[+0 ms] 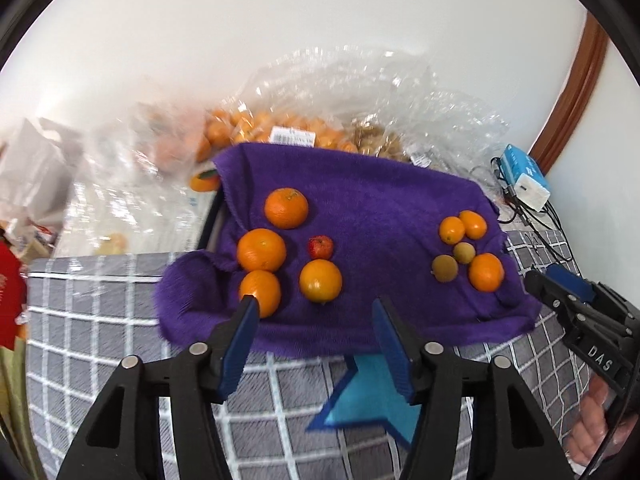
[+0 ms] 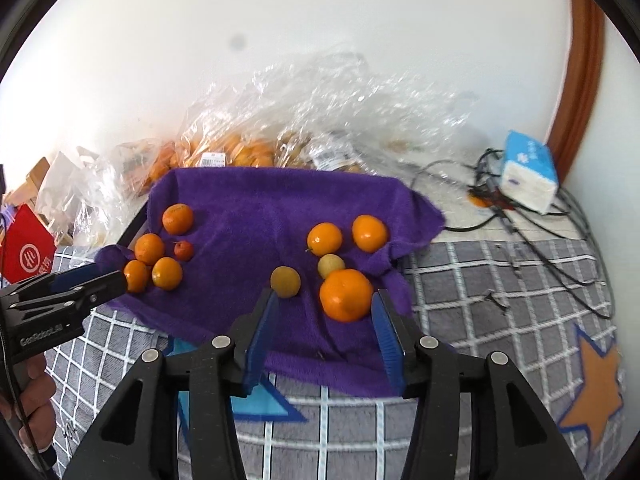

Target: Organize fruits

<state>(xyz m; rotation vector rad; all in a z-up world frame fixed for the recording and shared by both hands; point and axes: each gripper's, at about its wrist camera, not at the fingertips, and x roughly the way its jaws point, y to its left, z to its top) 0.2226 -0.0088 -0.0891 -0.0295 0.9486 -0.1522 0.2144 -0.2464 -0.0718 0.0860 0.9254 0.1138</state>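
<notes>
A purple towel [image 1: 380, 216] [image 2: 256, 208] carries two groups of fruit. On its left lie several oranges [image 1: 261, 249] [image 2: 149, 248] and a small red fruit [image 1: 320, 247] [image 2: 183, 250]. On its right lie oranges [image 1: 485, 272] [image 2: 346, 295], small oranges [image 1: 452, 230] [image 2: 324, 239] and two brownish-yellow round fruits [image 1: 444, 268] [image 2: 285, 281]. My left gripper [image 1: 314, 310] is open and empty just before the left group. My right gripper [image 2: 322, 300] is open and empty, with the near orange between its fingertips' line.
Clear plastic bags of oranges [image 1: 280, 132] [image 2: 240, 148] lie behind the towel against the white wall. A blue-white tissue pack [image 1: 526, 178] [image 2: 528, 172] and black cables [image 2: 520, 216] sit at the right. A red bag [image 2: 26, 250] stands left. The grey checked bedspread [image 1: 100, 320] lies underneath.
</notes>
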